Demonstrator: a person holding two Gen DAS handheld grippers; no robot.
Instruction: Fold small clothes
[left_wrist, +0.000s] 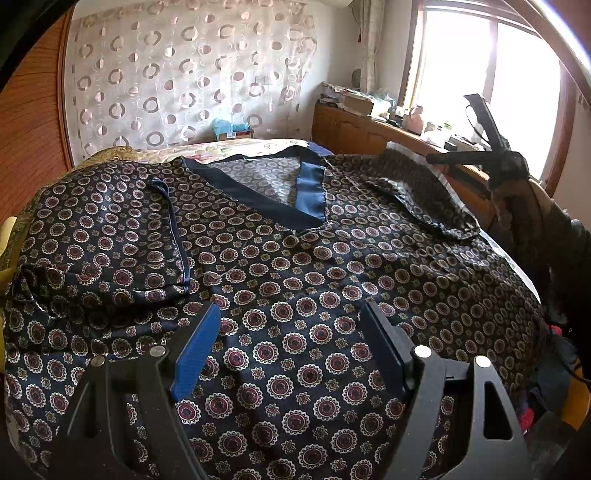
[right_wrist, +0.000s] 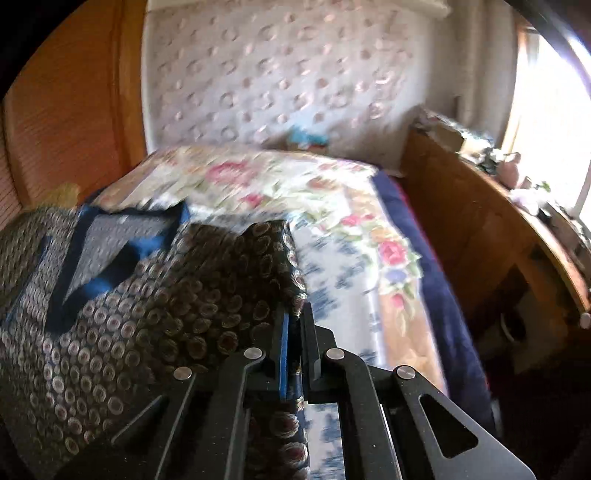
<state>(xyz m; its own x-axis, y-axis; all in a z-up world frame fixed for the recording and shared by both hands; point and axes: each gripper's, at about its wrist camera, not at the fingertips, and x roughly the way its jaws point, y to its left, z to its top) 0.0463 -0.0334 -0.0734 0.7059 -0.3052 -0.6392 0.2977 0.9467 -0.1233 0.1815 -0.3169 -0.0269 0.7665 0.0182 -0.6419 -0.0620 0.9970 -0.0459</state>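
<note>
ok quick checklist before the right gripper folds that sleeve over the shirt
1. Right gripper pinching the right sleeve edge: ok, jaws nearly closed with cloth between.
2. Left gripper clear of cloth: ok, open above the shirt.
3. Left sleeve already folded in: ok.
4. Shirt body flat: ok, minor wrinkles.
5. Grip firmness: cannot tell, picture blurred.
6. Bedspread not caught in the pinch: cannot tell.

Dark patterned shirt (left_wrist: 295, 288), spread flat, sleeve folded
</note>
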